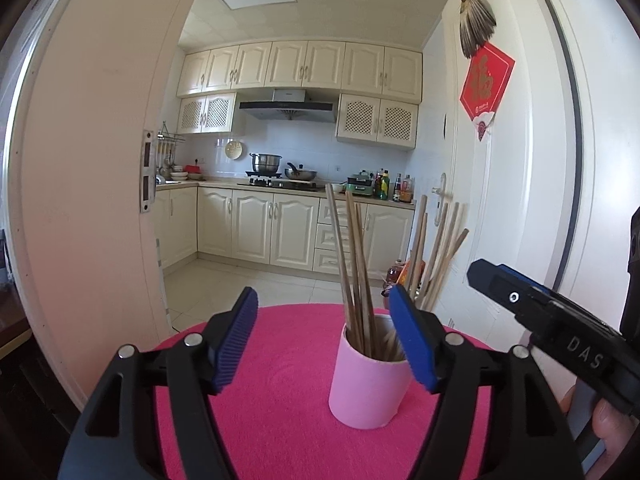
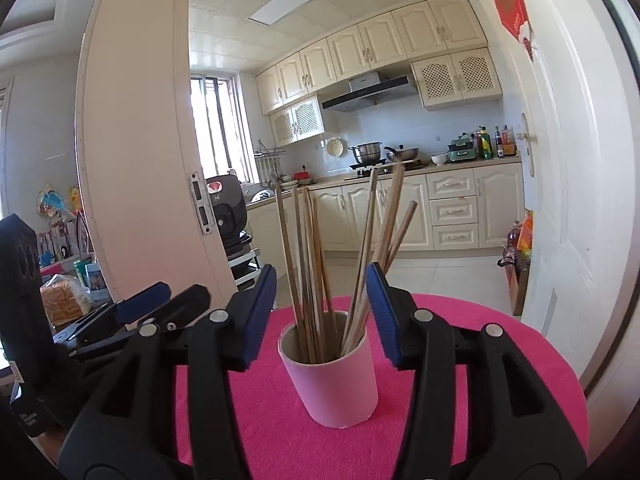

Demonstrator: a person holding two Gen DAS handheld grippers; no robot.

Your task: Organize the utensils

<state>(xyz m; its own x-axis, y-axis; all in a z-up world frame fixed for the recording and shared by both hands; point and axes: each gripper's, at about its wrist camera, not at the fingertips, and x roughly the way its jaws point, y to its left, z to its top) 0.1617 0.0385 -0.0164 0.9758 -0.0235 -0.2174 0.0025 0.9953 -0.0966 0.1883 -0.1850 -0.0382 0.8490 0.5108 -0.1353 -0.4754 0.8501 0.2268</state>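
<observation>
A pink cup [image 1: 370, 388] stands upright on a round pink mat [image 1: 280, 400] and holds several wooden chopsticks [image 1: 354, 264] that lean left and right. My left gripper [image 1: 324, 340] is open and empty, just in front of the cup and slightly to its left. In the right wrist view the same cup [image 2: 332, 380] with its chopsticks [image 2: 308, 248] sits straight ahead on the mat [image 2: 500, 360]. My right gripper [image 2: 322, 312] is open and empty, with the cup between and just beyond its fingers. The right gripper shows at the right edge of the left wrist view [image 1: 532, 308].
An open white door [image 1: 520, 200] stands close on the right. A doorway leads to a kitchen with cream cabinets [image 1: 256, 232] and a stove with pots [image 1: 280, 172]. In the right wrist view, a bread bag [image 2: 64, 300] and clutter lie at left.
</observation>
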